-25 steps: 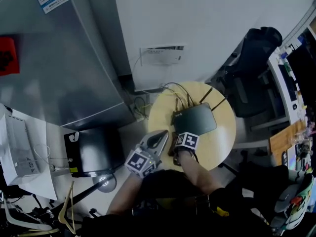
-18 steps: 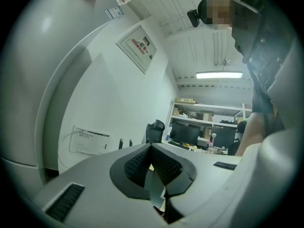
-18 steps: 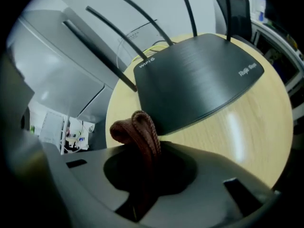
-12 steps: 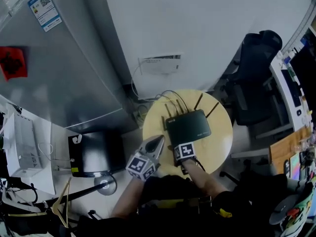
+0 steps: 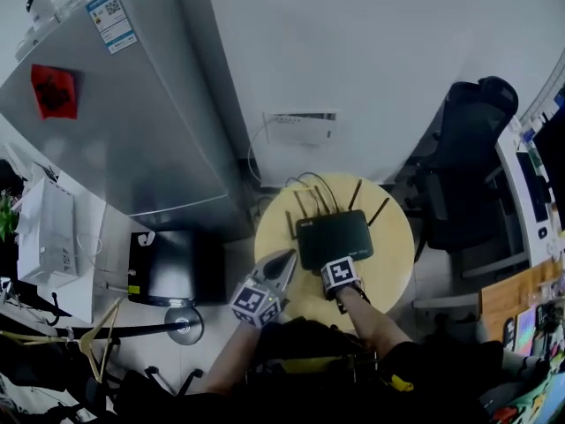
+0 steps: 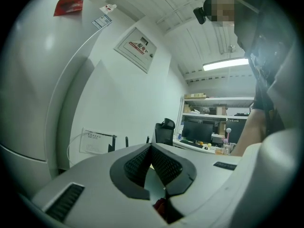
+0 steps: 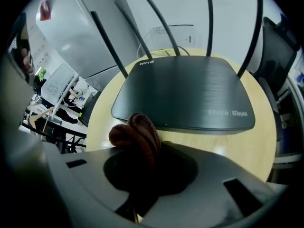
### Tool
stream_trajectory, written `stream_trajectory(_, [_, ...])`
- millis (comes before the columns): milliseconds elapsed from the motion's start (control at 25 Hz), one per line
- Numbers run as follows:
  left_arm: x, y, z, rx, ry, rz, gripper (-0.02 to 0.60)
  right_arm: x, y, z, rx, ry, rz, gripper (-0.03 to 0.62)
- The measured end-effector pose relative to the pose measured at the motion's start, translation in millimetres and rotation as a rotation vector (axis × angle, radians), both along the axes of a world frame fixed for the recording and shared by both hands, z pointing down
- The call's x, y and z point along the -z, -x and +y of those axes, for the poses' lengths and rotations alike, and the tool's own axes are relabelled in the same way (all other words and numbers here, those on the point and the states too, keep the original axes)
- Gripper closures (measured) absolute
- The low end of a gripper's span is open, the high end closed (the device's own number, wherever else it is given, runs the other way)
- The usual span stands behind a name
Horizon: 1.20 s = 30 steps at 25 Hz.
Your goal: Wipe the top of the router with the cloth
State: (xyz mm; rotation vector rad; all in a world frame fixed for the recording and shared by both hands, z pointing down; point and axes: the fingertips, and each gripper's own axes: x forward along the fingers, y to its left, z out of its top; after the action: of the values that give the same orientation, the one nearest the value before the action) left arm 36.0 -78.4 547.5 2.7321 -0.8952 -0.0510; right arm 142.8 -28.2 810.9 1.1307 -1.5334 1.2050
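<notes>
Lying at the middle of a round table [image 5: 388, 268], the router [image 5: 334, 237] showed in the head view with its antennas on the far side. The right gripper [image 5: 336, 269] sat at the router's near edge. The left gripper [image 5: 283, 261] was just left of the router, off its near left corner. A fridge [image 5: 132, 113] stood well left of the router, and a chair [image 5: 468, 184] to its right.

In the left gripper view, the left gripper [image 6: 151, 149] had its jaws pressed together with nothing between them. It was tilted upward toward the wall and the chair [image 6: 164, 129].

In the right gripper view, the right gripper [image 7: 142, 151] was clamped on a bunched reddish-brown cloth [image 7: 134, 131], which stuck out past the jaw tips. The router [image 7: 185, 96] lay just beyond the cloth. The cloth was at the router's near left edge and not on its top. Whether it touched that edge could not be told.
</notes>
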Motion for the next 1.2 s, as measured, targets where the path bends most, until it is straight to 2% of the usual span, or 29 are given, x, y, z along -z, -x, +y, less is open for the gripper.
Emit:
stream_trajectory(280, [4, -16, 3, 0.027, -0.004, -0.009, 0.583, 2, -26, -5, 0.060, -0.009, 0.026, 0.533])
stream_trajectory(600, [2, -37, 5, -0.011, -0.001, -0.038, 0.583, -2, -68, -7, -0.009, -0.005, 0.017, 0.533])
stream_trajectory(880, [4, -52, 2, -0.053, 0.011, -0.037, 0.583, -2, -89, -3, -0.062, 0.013, 0.022, 0.533])
stream_trajectory(1200, [2, -56, -3, -0.093, 0.022, -0.025, 0.583, -5, -126, -4, -0.060, 0.014, 0.068, 0.533])
